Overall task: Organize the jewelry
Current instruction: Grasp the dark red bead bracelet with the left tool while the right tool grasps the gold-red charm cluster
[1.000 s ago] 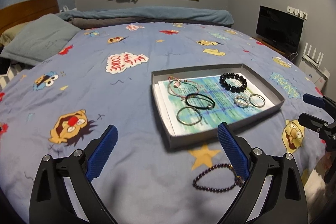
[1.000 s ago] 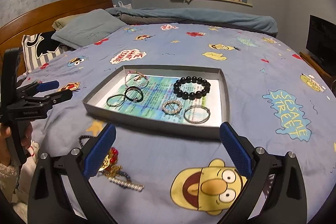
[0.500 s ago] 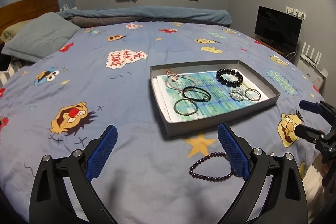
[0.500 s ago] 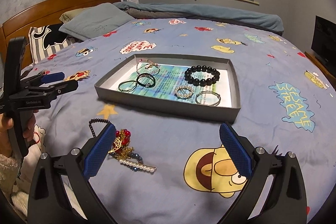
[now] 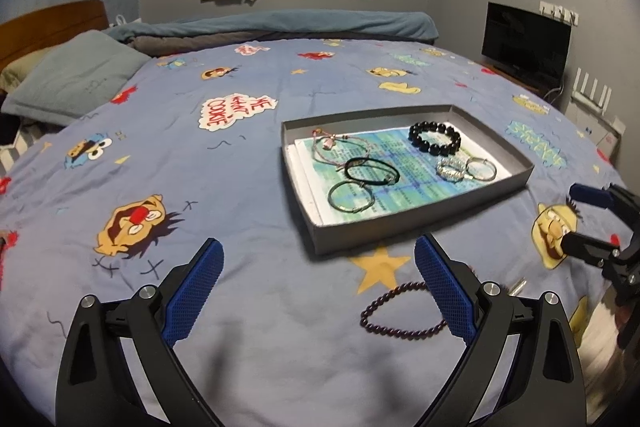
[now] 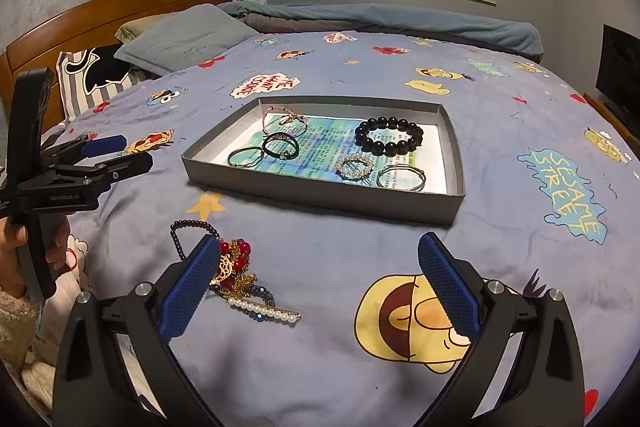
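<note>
Both hand-held grippers (image 5: 316, 281) (image 6: 318, 277) apart, empty — pearl clip (image 6: 266, 311) only in right view.

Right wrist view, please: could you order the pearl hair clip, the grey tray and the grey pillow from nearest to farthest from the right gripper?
From the right gripper, both fingers apart and empty:
1. Pearl hair clip: on the bedspread by the left finger.
2. Grey tray: ahead, mid-bed, holding bracelets.
3. Grey pillow: far left, by the headboard.
</note>
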A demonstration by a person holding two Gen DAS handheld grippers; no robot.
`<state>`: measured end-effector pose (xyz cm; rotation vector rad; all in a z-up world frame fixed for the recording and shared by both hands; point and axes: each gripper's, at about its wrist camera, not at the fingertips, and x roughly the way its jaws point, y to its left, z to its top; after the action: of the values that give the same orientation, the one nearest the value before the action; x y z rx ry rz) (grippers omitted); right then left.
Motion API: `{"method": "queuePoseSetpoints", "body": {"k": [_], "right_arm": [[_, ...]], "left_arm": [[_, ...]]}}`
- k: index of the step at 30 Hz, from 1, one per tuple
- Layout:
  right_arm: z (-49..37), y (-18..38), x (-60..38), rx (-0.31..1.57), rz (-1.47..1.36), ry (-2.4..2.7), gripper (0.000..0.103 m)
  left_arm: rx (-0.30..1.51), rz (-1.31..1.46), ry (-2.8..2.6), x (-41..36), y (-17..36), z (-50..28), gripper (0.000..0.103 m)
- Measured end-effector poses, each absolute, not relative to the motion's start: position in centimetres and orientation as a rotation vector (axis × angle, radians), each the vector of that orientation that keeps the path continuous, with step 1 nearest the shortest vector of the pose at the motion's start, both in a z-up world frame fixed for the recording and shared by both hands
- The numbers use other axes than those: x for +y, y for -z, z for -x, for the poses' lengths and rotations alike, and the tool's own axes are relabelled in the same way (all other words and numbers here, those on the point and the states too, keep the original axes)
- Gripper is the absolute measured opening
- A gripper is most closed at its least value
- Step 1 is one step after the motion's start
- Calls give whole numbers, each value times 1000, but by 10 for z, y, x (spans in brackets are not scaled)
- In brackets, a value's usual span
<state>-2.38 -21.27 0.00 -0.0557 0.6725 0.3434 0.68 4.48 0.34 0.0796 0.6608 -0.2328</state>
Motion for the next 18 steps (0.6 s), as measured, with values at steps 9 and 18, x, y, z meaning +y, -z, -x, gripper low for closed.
{"method": "queuePoseSetpoints", "body": {"k": [9, 18], "right_arm": [[39, 28, -220, 722, 40, -360, 98], [46, 46, -213, 757, 36, -395, 98]], "left_arm": [[709, -122, 268, 47, 30, 12, 96], [764, -111, 312, 31, 57, 6, 93]]}}
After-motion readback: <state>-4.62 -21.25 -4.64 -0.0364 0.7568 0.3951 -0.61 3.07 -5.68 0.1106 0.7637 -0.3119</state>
